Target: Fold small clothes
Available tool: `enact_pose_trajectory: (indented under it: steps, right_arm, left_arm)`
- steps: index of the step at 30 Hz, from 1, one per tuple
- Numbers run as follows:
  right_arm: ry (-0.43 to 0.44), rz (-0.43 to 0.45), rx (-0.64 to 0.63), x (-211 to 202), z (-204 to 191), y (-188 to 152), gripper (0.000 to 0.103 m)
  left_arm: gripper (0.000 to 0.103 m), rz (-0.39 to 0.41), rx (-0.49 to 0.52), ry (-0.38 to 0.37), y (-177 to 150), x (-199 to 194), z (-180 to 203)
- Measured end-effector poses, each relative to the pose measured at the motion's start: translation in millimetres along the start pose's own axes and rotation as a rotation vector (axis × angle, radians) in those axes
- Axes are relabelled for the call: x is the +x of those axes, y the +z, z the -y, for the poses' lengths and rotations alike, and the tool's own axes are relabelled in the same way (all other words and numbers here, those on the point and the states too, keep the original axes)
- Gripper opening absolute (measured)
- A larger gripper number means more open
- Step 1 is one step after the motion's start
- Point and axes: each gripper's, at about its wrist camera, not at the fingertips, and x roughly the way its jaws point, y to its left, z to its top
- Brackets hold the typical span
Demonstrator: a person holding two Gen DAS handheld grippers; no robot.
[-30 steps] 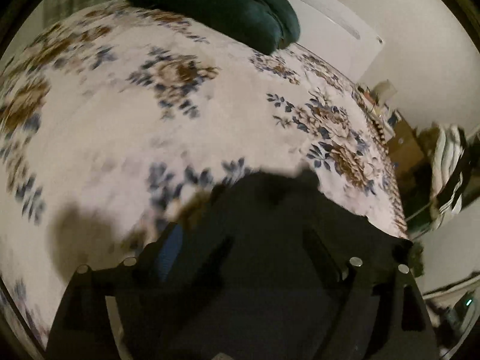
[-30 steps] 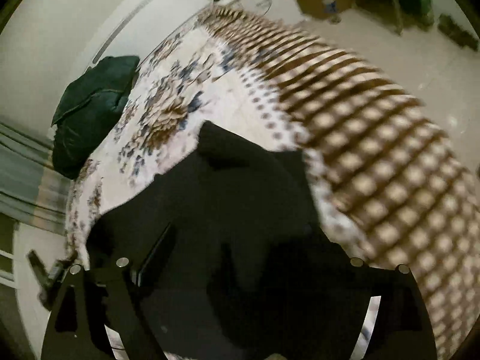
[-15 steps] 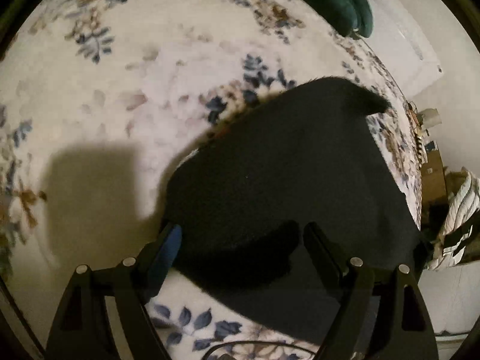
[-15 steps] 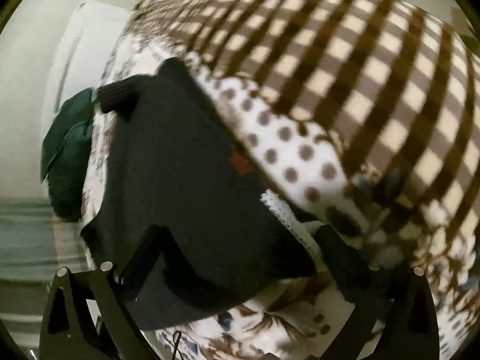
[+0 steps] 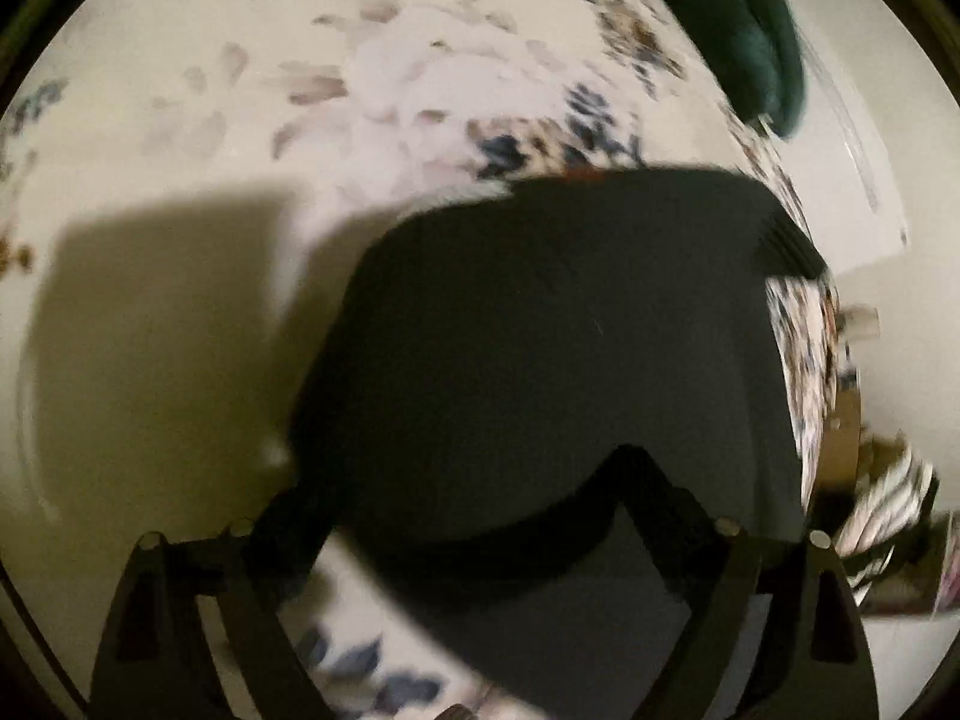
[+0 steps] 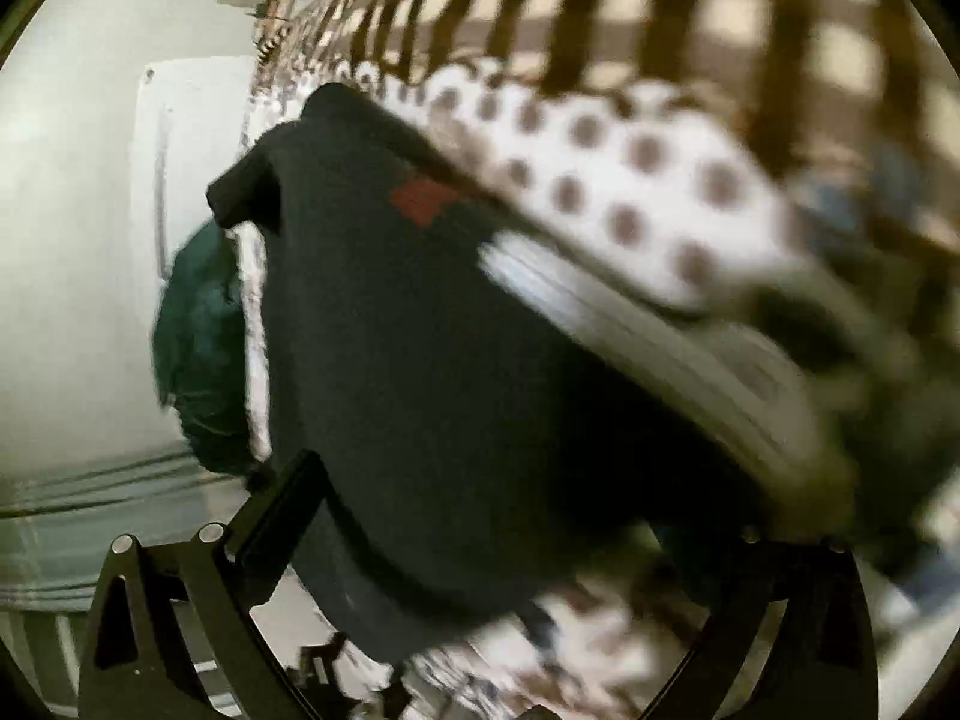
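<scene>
Left gripper [image 5: 474, 498]: matte black two-finger frame, angular struts with triangular cutouts, four round silver screw heads across the top of the base. Fingers [image 5: 654, 492] flat, black, tapering forward. Right gripper [image 6: 498, 516]: same black frame, same triangular cutouts, silver screw heads in pairs either side. Finger [image 6: 288, 492] is a flat black bar. Footage blurry.

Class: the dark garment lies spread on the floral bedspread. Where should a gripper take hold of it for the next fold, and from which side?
Probably the ribbed cuff of the dark garment, approached from beyond its far edge: that corner juts out over the floral bedspread.
</scene>
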Motion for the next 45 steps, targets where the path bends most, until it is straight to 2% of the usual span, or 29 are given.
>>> enact_pose_trajectory:
  steps: [3,4,5,6,7,9,11,16,20,24,27,28,29,30,31,33,34,36,39,42,44,45]
  right_arm:
    - [0.031,0.026,0.043,9,-4,3,0.103]
    - [0.041,0.032,0.051,11,-5,2,0.103]
    - [0.05,0.041,0.049,12,-8,1,0.1]
    - [0.03,0.048,0.036,13,-11,0,0.093]
    - [0.006,0.048,0.024,15,-14,-1,0.066]
    - [-0.017,0.059,0.007,12,-20,-3,0.054]
    - [-0.027,0.059,-0.018,8,-29,-5,0.041]
    - [-0.028,0.03,-0.115,-13,-54,-14,0.036]
    - [-0.027,0.0,-0.164,-47,-60,-29,0.036]
    - [-0.048,-0.048,-0.165,-91,-37,-59,0.036]
    - [-0.093,-0.078,-0.143,-130,-4,-88,0.036]
    - [-0.107,-0.091,-0.134,-140,14,-92,0.036]
    - [-0.126,-0.107,-0.122,-144,28,-94,0.039]
    - [-0.159,-0.129,-0.097,-145,43,-97,0.042]
    - [-0.201,-0.158,-0.061,-143,60,-97,0.052]
    - [-0.269,-0.189,-0.052,-142,77,-96,0.063]
    - [-0.303,-0.18,-0.069,-146,79,-96,0.071]
    - [-0.344,-0.148,-0.128,-162,72,-97,0.073]
    - [-0.408,-0.073,-0.207,-186,50,-97,0.073]
    - [-0.471,0.022,-0.289,-206,18,-104,0.073]
    - [-0.582,0.098,-0.386,-203,-20,-103,0.073]
    - [-0.609,0.128,-0.409,-209,-31,-106,0.073]
  left_arm:
    - [0.092,0.048,-0.088,-0.018,9,2,-4]
    - [0.086,0.067,-0.088,-0.022,10,1,-3]
    - [0.063,0.091,-0.081,-0.021,9,-2,-1]
    - [0.049,0.12,-0.054,-0.038,8,-8,3]
    - [0.03,0.135,-0.014,-0.045,7,-12,8]
    - [0.024,0.177,0.079,-0.038,4,-25,23]
    - [0.021,0.201,0.113,-0.053,3,-38,28]
    - [0.02,0.241,0.167,-0.11,-8,-84,29]
    - [0.02,0.234,0.213,-0.11,-30,-120,11]
    - [0.02,0.161,0.212,-0.065,-69,-155,-37]
    - [0.022,0.08,0.234,0.011,-96,-159,-75]
    - [0.027,0.048,0.219,0.016,-100,-155,-87]
    - [0.035,-0.005,0.185,0.024,-103,-147,-104]
    - [0.039,-0.036,0.157,0.038,-104,-142,-116]
    - [0.04,-0.068,0.114,0.054,-104,-138,-131]
    - [0.045,-0.064,0.092,0.044,-106,-146,-145]
    - [0.047,-0.044,0.109,0.063,-107,-155,-147]
    - [0.049,-0.018,0.157,0.092,-108,-172,-144]
    - [0.056,0.03,0.249,0.109,-106,-188,-124]
    - [0.058,0.063,0.363,0.096,-100,-183,-90]
    - [0.058,0.077,0.445,0.076,-92,-171,-58]
    - [0.058,0.075,0.488,0.071,-89,-161,-42]
